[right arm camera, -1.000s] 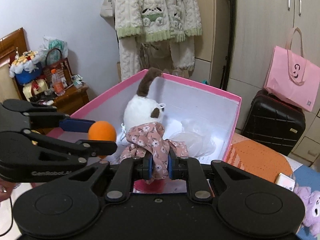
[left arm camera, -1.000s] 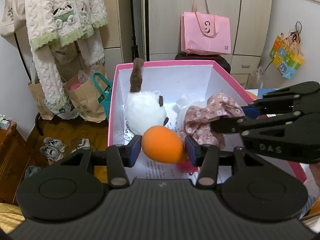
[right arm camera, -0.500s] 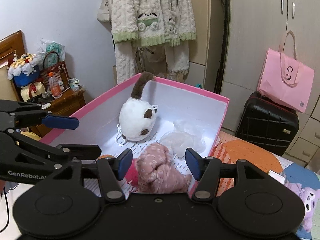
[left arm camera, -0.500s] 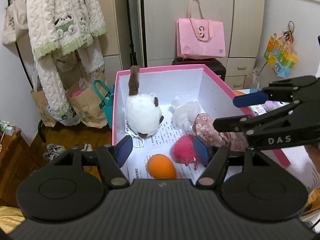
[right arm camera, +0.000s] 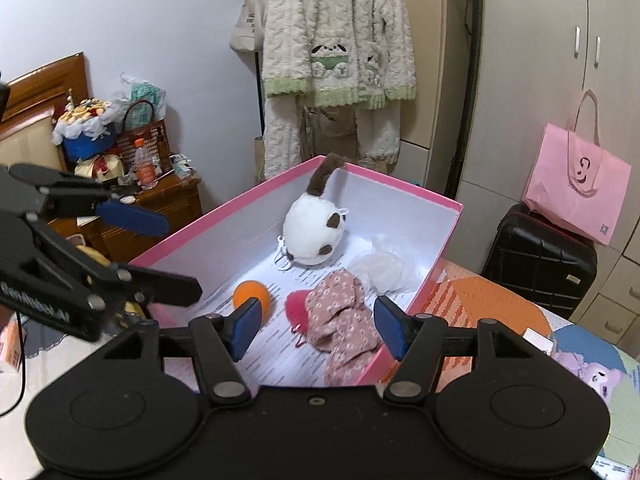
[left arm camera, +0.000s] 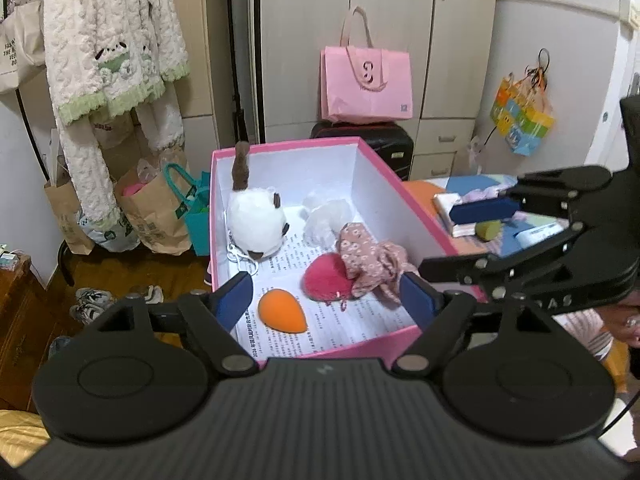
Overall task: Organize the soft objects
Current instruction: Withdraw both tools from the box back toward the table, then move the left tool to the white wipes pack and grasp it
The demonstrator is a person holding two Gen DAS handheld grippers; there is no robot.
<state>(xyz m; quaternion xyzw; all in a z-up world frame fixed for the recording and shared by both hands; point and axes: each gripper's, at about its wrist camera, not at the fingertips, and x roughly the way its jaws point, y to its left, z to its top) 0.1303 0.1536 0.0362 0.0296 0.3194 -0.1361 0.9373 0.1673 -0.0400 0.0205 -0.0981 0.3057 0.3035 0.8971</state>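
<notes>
Both the left gripper (left arm camera: 326,296) and right gripper (right arm camera: 316,322) hang above the pink box (left arm camera: 404,196), jaws opening, nothing between them. Inside the box, the orange sponge (left arm camera: 282,310) lies at the near end, the floral cloth (right arm camera: 344,320) beside the red pompom (left arm camera: 326,280).

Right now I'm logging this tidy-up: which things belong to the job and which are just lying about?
Job:
pink box
orange sponge
floral cloth
red pompom
white plush

Lying about:
pink bag
suitcase
fluffy pyjamas
shoes
</notes>
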